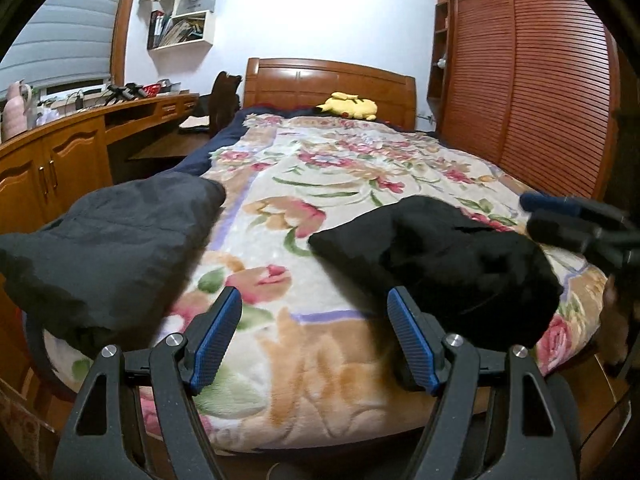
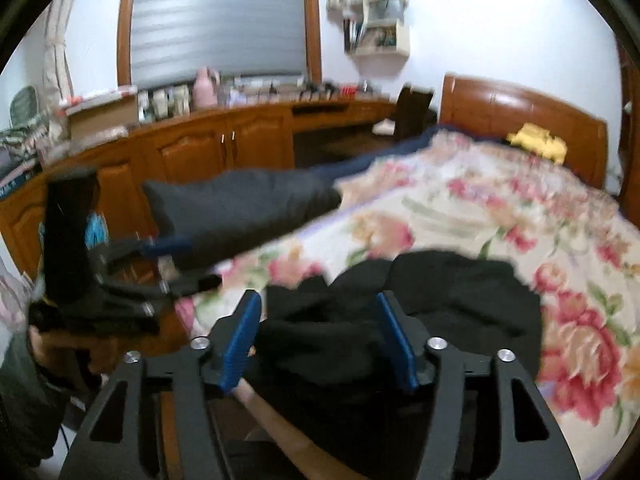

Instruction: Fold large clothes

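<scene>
A black garment (image 1: 448, 256) lies bunched on the floral blanket (image 1: 328, 168) near the foot of the bed; it also shows in the right wrist view (image 2: 420, 300). A dark grey garment (image 1: 108, 248) lies at the bed's left edge, also in the right wrist view (image 2: 240, 212). My left gripper (image 1: 314, 304) is open and empty above the blanket, between the two garments; it shows from the side in the right wrist view (image 2: 196, 264). My right gripper (image 2: 318, 316) is open, its fingers either side of the black garment's near edge; it shows at the right in the left wrist view (image 1: 532, 212).
A wooden headboard (image 1: 328, 80) and a yellow plush toy (image 1: 352, 106) are at the far end. A wooden desk with cabinets (image 1: 60, 152) runs along the left. A slatted wardrobe (image 1: 532, 80) stands right. Wall shelves (image 1: 180, 12) hang above.
</scene>
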The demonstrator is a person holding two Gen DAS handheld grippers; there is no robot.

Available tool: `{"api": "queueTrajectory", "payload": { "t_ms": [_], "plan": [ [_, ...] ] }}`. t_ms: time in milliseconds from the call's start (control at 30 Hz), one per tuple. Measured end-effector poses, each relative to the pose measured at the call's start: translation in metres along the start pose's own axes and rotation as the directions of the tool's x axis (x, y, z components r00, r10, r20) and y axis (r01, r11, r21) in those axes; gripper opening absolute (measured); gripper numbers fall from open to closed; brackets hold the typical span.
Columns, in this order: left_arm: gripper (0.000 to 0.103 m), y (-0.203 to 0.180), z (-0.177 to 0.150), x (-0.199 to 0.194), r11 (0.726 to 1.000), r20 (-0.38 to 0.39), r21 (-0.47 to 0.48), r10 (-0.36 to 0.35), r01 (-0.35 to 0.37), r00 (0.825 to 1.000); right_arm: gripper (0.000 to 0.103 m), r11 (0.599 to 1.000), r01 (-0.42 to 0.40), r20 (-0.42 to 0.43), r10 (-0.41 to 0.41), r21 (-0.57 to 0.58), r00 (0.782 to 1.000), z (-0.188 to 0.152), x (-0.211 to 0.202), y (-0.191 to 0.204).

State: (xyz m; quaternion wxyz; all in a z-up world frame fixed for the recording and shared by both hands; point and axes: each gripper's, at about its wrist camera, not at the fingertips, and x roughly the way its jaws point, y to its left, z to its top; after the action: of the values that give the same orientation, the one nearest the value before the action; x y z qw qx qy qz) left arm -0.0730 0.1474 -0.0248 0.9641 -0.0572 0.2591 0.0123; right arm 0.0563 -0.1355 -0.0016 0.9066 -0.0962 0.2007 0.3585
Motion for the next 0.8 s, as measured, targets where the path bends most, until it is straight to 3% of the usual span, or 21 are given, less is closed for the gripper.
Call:
{"api": "queueTrajectory", "payload": {
  "t_ms": [133, 167, 233, 300, 433, 633, 800],
  "plan": [
    [0.077, -0.015, 0.007, -0.008, 0.999, 0.027, 0.012, -0.037, 0.036, 0.999, 0.063, 0.996, 0.078, 0.014, -0.078, -0.039, 0.997, -0.005, -0.028, -0.022],
    [0.077, -0.02, 0.01, -0.009, 0.999, 0.035, 0.017, -0.05, 0.049, 0.998, 0.059, 0.993, 0.105, -0.003, -0.105, -0.046, 0.994, -0.008, -0.03, -0.028],
    [0.077, -0.029, 0.014, -0.011, 0.997, 0.047, 0.024, -0.071, 0.07, 0.996, 0.032, 0.987, 0.153, -0.044, -0.154, -0.044, 0.987, -0.016, -0.028, -0.04],
    [0.077, -0.04, 0.017, -0.013, 0.995, 0.056, 0.028, -0.1, 0.098, 0.993, 0.022, 0.984, 0.174, -0.083, -0.176, -0.025, 0.981, -0.024, -0.022, -0.056],
    [0.077, -0.058, 0.022, -0.011, 0.988, 0.054, 0.037, -0.149, 0.148, 0.987, 0.022, 0.982, 0.191, -0.13, -0.187, 0.015, 0.974, -0.041, -0.011, -0.072],
    [0.076, -0.08, 0.011, 0.009, 0.984, -0.008, 0.093, -0.15, 0.15, 0.989, 0.022, 0.99, 0.106, -0.18, -0.089, 0.09, 0.98, -0.051, 0.009, -0.071],
    [0.066, -0.074, -0.01, 0.028, 0.986, -0.079, 0.072, -0.141, 0.147, 0.987, 0.022, 0.992, 0.07, -0.205, -0.046, 0.108, 0.978, -0.06, 0.033, -0.071]
  ]
}}
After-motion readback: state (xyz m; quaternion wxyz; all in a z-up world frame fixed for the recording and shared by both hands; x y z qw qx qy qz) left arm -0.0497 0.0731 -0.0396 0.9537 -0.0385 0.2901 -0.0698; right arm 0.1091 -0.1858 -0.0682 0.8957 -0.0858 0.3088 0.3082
